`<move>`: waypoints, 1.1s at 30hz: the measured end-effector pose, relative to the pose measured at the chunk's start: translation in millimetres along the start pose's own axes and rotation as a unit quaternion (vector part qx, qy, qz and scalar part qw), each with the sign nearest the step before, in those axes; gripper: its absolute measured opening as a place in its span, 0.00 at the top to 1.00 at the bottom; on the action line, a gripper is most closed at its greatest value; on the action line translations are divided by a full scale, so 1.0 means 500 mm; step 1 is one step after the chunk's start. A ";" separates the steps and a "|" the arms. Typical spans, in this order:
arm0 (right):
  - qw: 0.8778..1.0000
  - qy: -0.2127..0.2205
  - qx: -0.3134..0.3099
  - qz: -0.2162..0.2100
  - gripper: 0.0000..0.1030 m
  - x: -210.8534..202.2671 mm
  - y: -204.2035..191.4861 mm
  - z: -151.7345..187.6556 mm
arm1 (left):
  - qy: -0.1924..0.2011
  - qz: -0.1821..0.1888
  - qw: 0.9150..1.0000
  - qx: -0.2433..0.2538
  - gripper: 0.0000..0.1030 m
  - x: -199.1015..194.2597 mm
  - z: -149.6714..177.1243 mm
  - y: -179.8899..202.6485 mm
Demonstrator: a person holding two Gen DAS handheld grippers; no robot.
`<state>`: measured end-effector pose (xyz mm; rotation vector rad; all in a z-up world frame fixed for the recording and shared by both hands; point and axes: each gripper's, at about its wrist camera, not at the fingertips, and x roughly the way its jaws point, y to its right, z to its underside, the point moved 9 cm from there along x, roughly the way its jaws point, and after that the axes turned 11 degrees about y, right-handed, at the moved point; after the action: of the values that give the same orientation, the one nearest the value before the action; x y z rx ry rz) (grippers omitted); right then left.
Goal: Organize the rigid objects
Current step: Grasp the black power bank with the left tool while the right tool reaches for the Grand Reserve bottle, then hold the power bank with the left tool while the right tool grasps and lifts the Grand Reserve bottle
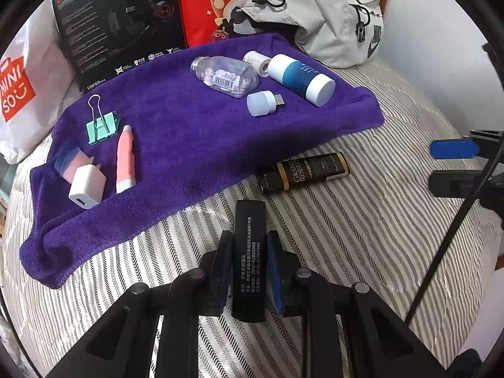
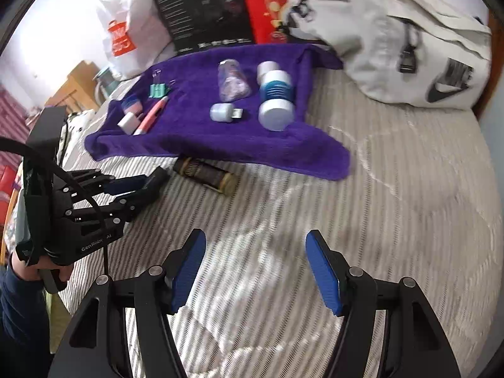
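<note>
The slim black box (image 1: pixel 249 261) with white print sits pinched between the pads of the left gripper (image 1: pixel 249 271), just off the near edge of the purple towel (image 1: pixel 195 132). It looks stiff, light and smooth-sided, so a mid-length hold across its narrow faces seems safest. The right gripper (image 2: pixel 255 271) hangs spread and empty, farther from the towel.

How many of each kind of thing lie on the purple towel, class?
Bottles: 2 (clear bottle, blue-and-white bottle)
Binder clip: 1
Pink pen: 1
USB items: 2 (white charger, USB light)
White roll: 1
Blue-and-pink container: 1
Total: 8
</note>
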<state>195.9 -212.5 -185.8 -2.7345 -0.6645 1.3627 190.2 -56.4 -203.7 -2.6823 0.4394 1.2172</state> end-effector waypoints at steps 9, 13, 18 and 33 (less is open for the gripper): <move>0.996 -0.001 -0.087 -0.022 0.36 0.104 -0.079 -0.036 | -0.011 0.006 0.998 -0.059 0.80 -0.034 0.044 -0.071; 0.992 -0.007 -0.122 -0.010 0.36 0.142 -0.090 -0.046 | -0.011 0.017 0.996 -0.084 0.80 -0.046 0.060 -0.093; 0.988 0.002 -0.155 -0.012 0.37 0.171 -0.106 -0.057 | -0.007 0.038 0.993 -0.107 0.80 -0.050 0.067 -0.101; 0.990 -0.030 -0.137 -0.005 0.77 0.104 -0.083 0.014 | -0.004 0.046 0.992 -0.116 0.80 -0.053 0.067 -0.102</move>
<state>203.1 -156.1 -221.4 -2.8973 -0.9339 1.4561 166.6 5.8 -204.4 -2.8782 0.4515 1.3831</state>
